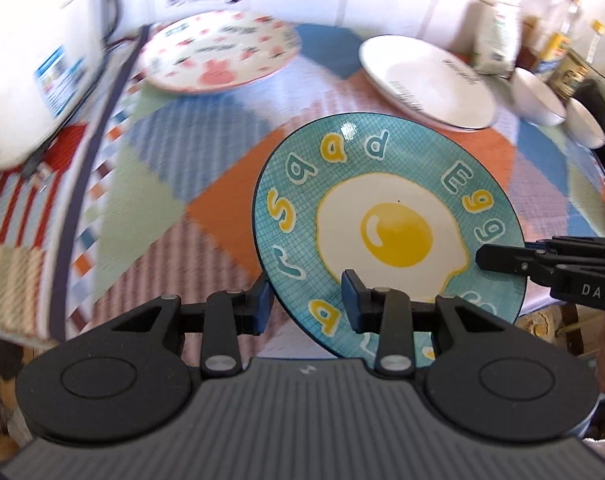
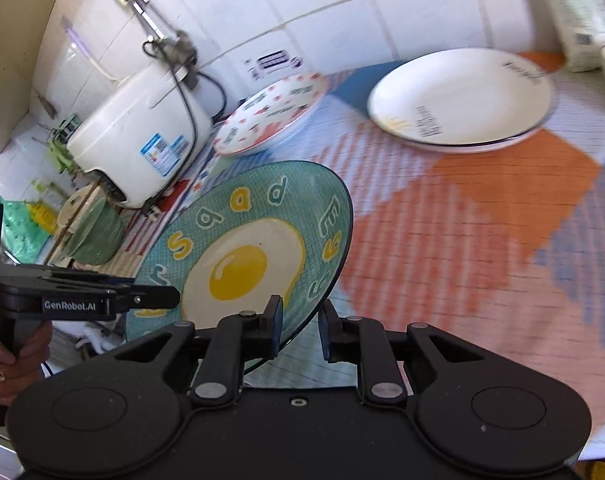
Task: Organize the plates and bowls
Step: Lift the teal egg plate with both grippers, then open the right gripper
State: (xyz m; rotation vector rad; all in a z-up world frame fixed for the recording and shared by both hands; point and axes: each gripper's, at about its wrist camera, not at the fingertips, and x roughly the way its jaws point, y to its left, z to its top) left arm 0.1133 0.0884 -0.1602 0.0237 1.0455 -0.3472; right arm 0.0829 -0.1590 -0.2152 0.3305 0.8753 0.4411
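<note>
step: egg plate [image 1: 386, 216] in transit, tilted above desk [image 1: 206, 216] | left claw [image 1: 306, 300] and right claw [image 2: 300, 322] each pinch its rim | next: likely stack on white plate [image 2: 462, 96]; level first, release both together

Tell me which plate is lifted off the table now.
The teal fried-egg plate: both the left claw and right claw grip its rim, while the pink-patterned plate and white plate rest on the tablecloth.

Egg plate [image 1: 386, 216] between both tools [image 1: 306, 300], tilted above tablecloth [image 1: 162, 184]
</note>
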